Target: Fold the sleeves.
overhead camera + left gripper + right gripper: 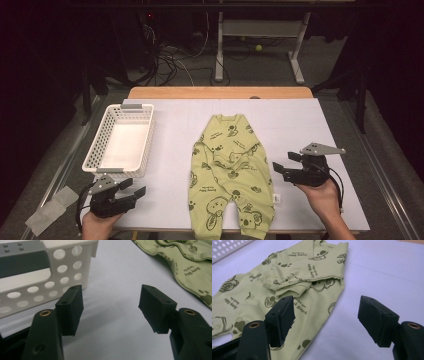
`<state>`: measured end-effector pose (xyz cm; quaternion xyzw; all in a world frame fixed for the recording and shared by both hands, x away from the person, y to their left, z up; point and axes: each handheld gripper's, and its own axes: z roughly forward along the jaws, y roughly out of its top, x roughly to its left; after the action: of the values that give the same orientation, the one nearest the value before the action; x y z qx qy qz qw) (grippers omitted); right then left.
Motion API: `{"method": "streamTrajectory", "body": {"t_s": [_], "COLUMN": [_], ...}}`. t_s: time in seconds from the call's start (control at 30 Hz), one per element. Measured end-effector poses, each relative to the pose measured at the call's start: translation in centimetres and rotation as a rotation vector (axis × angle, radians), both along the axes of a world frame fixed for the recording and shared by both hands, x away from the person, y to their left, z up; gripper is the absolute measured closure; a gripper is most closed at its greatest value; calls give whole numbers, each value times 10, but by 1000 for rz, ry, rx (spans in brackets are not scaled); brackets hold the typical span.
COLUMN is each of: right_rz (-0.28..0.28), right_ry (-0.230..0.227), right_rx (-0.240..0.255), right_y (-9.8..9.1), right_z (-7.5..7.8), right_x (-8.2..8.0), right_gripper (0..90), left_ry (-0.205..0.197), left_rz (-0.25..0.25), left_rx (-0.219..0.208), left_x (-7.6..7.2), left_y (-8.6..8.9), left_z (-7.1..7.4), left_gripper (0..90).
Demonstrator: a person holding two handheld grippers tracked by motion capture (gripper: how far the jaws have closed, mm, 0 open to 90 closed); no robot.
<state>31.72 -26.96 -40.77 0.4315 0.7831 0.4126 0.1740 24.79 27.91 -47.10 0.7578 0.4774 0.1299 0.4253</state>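
We are holding the left hand-held gripper (134, 189) near the front left corner of the white worktop (300, 125). Its two black jaws are standing wide apart, and nothing is sitting between them. It is hanging just in front of the white plastic basket with round holes (142, 145), which is sitting by the left edge of the worktop.

We are holding the right hand-held gripper (282, 166) near the right edge of the worktop. Its jaws are also standing wide apart, with nothing between them. They are pointing toward the light green baby suit with dark cartoon pictures (230, 170).

The baby suit is lying flat in the middle of the worktop. Its neck is pointing to the back edge and its legs are reaching the front edge. Its sleeves are lying folded over its front. The right hand-held gripper is hanging just beside the suit's right side, and we cannot tell if it is touching the cloth.
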Motion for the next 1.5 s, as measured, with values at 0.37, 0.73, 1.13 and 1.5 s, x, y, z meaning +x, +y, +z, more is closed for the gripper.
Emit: {"method": "streamTrajectory", "body": {"t_s": [0.37, 0.73, 1.13, 1.5], "right_rz": [-25, -68, -103, -146], "right_ry": [-24, -39, -47, -75], "right_rx": [27, 64, 92, 104], "right_y": [-17, -34, -49, -68], "right_z": [-2, -8, -18, -29], "right_x": [-24, -45, -65, -91], "right_gripper": [291, 286, 279, 277], "left_ry": [-1, -2, -8, -25], "left_rz": [-2, -2, -1, 3], "left_rx": [2, 0, 1, -1], "left_x": [0, 0, -1, -3], "left_y": [-1, -1, 0, 0], "left_z": [0, 0, 1, 3], "left_gripper": [335, 335, 335, 335]}}
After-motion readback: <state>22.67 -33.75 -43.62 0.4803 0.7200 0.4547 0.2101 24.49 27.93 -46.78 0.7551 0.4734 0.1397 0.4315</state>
